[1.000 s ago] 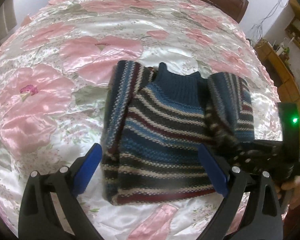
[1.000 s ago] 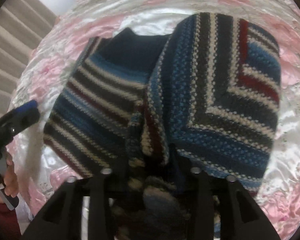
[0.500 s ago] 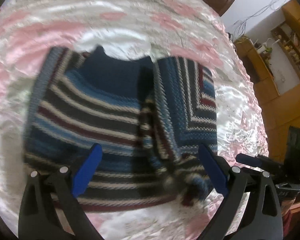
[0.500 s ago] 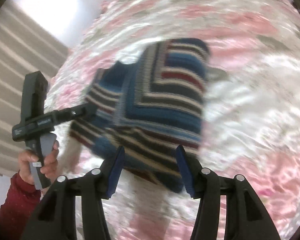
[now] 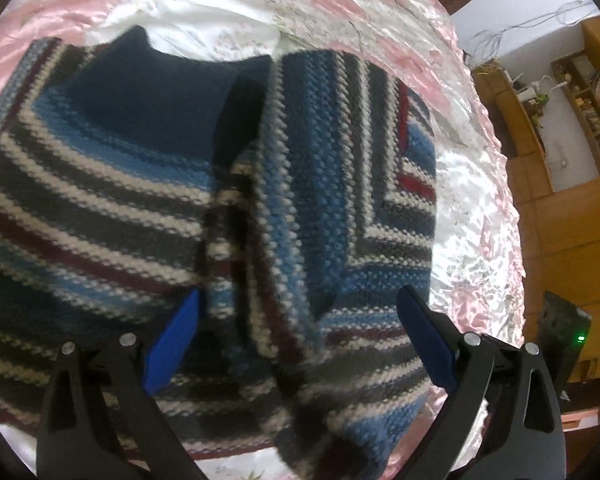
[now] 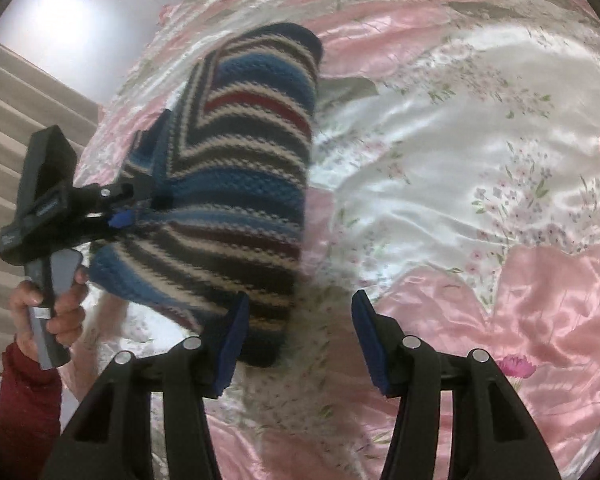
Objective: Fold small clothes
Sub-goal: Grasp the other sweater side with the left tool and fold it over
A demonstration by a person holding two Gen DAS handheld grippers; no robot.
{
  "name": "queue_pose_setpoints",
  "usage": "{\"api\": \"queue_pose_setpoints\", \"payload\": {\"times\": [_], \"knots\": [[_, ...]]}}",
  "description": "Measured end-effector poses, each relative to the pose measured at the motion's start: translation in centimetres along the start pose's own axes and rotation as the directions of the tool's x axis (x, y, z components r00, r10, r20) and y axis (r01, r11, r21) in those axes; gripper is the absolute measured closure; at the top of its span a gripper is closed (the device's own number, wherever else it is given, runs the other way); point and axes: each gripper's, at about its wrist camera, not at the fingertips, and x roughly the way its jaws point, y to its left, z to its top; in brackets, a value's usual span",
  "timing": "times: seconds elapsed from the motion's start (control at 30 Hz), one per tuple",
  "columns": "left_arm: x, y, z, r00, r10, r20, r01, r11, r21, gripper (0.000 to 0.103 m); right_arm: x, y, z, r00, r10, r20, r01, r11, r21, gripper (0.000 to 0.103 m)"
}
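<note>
Floral satin bedspread [image 6: 480, 200] runs under and ahead of both tongs; it serves as the folding surface.

Striped knit sweater [image 5: 120, 208] lies flat on it, navy collar [image 5: 160, 92] at the far end from the left gripper [image 5: 296, 340]. The right-side sleeve [image 5: 340, 200] is folded inward across the body, presumably to square the garment up before the hem-to-collar fold. Its loose lower end sits bunched between the left gripper's blue pads [image 5: 172, 344].

Left gripper: jaws spread wide, pads on either side of that bunched knit, nothing clamped. Looks staged to pinch the sleeve end or hem, judging by position alone.

Right gripper [image 6: 296, 336]: jaws apart, empty. The sweater's near corner reaches just up to its left pad; the bedspread shows through the gap. It sits off the sweater's right edge, likely clear so the left one can work.

View differences:
- Left wrist view shows the collar, front stripes and sleeve overlap close up; motion blur low in the frame, so I can't confirm whether the pads touch the fabric.
- Right wrist view shows the left tool from the side, low over the sweater's far edge, plus the hand [image 6: 48, 308] and red sleeve [image 6: 24, 408] holding it. Collar barely visible from here.
</note>
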Motion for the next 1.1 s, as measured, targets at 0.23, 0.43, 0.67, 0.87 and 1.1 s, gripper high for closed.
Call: {"api": "queue_pose_setpoints", "payload": {"times": [0.23,0.43,0.67,0.87,1.1], "knots": [[1.1,-1.2,0.0,0.998,0.065,0.005,-0.065,0.998,0.016,0.056,0.8,-1.1,-0.6,1.000,-0.001,-0.012,0.001,1.000,0.019,0.049],[-0.6,-1.6,-0.3,0.996,0.021,0.083,-0.021,1.000,0.003,0.073,0.7,-1.5,-1.1,1.000,0.010,-0.011,-0.010,0.999,0.049,0.049],[-3.6,-2.2,-0.1,0.985,-0.020,0.169,0.018,1.000,0.013,0.075,0.0,-1.3,-1.5,1.000,0.007,-0.014,-0.006,0.999,0.052,0.049],[-6.7,-1.1,0.1,0.979,-0.014,0.205,0.011,1.000,0.018,0.075,0.0,-0.4,-1.5,1.000,0.017,-0.017,-0.017,0.999,0.034,0.049],[-10.5,0.3,0.8,0.968,0.016,0.250,-0.022,1.000,0.018,0.075,1.2,1.6,-1.6,0.999,0.026,-0.030,-0.027,1.000,-0.005,0.049]]}}
